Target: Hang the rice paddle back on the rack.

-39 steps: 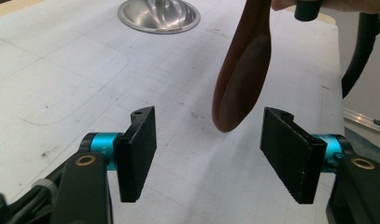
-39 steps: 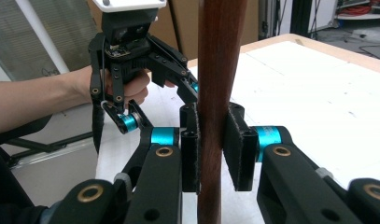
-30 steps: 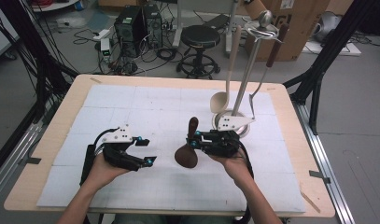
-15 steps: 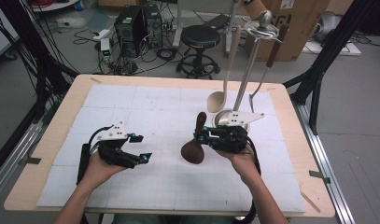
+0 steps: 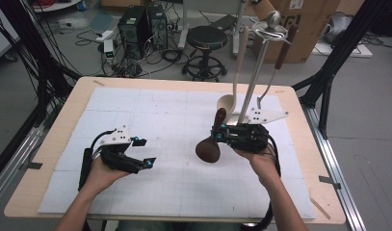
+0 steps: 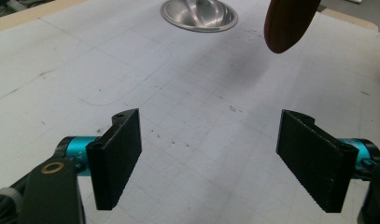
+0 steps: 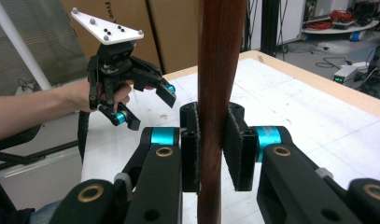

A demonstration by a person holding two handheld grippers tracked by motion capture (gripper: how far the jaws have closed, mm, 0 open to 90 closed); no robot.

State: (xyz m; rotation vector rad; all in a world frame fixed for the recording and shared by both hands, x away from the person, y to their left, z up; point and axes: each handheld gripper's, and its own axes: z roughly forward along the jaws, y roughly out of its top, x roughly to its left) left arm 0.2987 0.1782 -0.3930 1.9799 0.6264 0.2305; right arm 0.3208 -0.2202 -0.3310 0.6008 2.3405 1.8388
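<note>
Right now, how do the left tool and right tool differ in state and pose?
The left tool is open, its black jaws wide apart with nothing between them; the right tool is shut on the dark brown wooden spoon by its handle. The left tool sits at the left of the white gridded mat, the right tool nearer the metal utensil stand. Both are hand-held above the mat.
</note>
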